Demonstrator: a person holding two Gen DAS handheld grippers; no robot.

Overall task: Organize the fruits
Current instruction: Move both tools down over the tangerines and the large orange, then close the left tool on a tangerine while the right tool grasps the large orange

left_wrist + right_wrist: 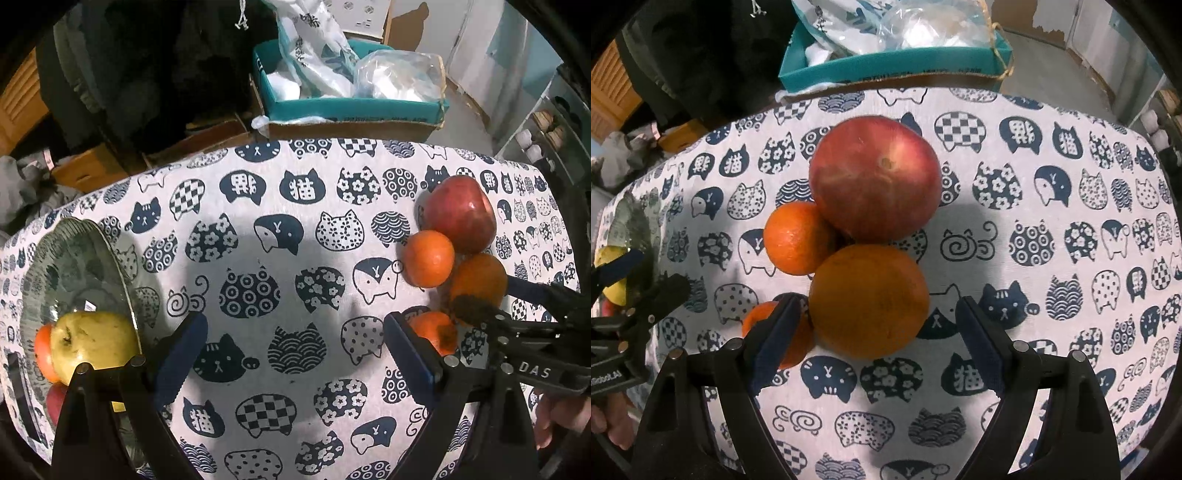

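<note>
A red apple (875, 177), a big orange (868, 301) and two small tangerines (796, 240) (764, 317) lie bunched on the cat-print tablecloth. My right gripper (875, 332) is open, its fingers on either side of the big orange, just short of it. My left gripper (295, 350) is open and empty over bare cloth. A glass bowl (55, 254) at its left holds a yellow apple (92, 339) and red and orange fruit. The fruit pile shows in the left wrist view, with the apple (458, 214) at the right and the right gripper (480, 314) against the big orange (480, 277).
The tablecloth (295, 258) covers the whole table; its far edge is close behind the apple. Beyond it stands a teal box (351, 107) with plastic bags, cardboard boxes and dark clothing. The left gripper (620, 280) shows at the left of the right wrist view.
</note>
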